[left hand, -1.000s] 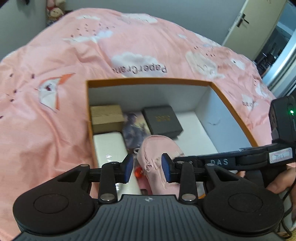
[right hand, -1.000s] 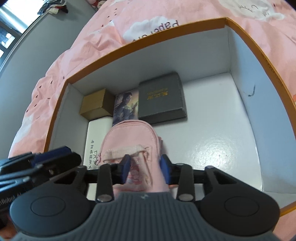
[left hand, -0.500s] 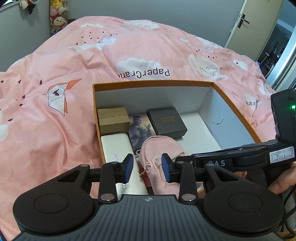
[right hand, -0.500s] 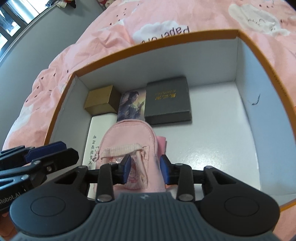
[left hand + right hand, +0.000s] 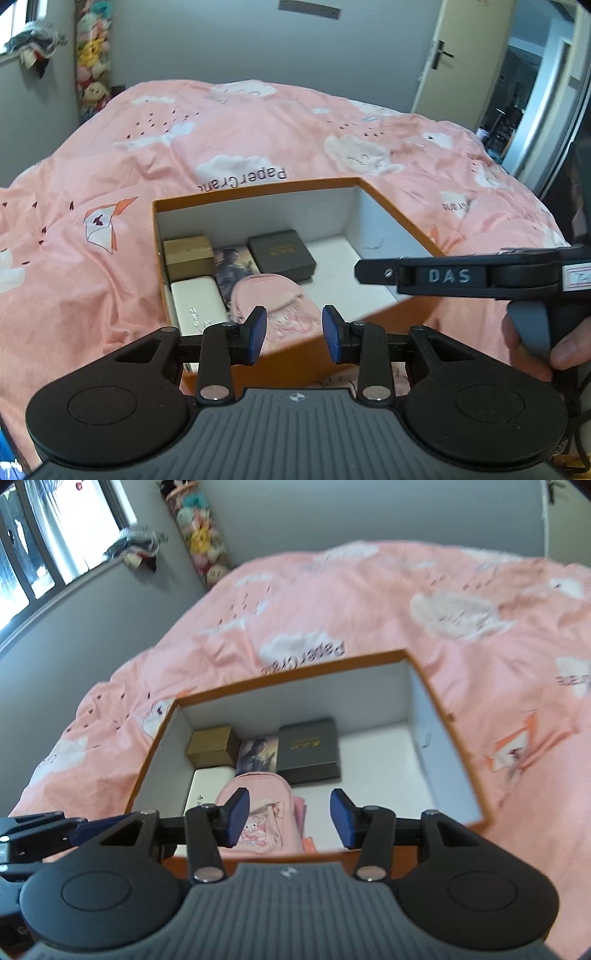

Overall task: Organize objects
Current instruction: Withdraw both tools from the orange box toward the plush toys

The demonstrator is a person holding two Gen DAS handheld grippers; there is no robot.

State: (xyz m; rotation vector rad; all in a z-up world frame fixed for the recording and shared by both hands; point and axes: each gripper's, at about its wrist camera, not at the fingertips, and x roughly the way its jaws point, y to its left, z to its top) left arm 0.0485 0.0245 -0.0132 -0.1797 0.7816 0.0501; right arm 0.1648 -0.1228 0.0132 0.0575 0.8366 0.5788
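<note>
Both tongs are pulling back from the orange box (image 5: 439, 709); the right tongs (image 5: 288, 821), clamped on the pink mini backpack (image 5: 258, 812) a second ago, are now spread and gripping nothing. Left tongs (image 5: 291, 334) are hovering released too. Backpack is lying inside, seemingly overlapping the white case (image 5: 195, 302), beside the dark box (image 5: 308, 753).

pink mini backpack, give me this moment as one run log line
pink mini backpack: lying in orange box, released | left gripper: open, empty | right gripper: open, empty, above box
</note>
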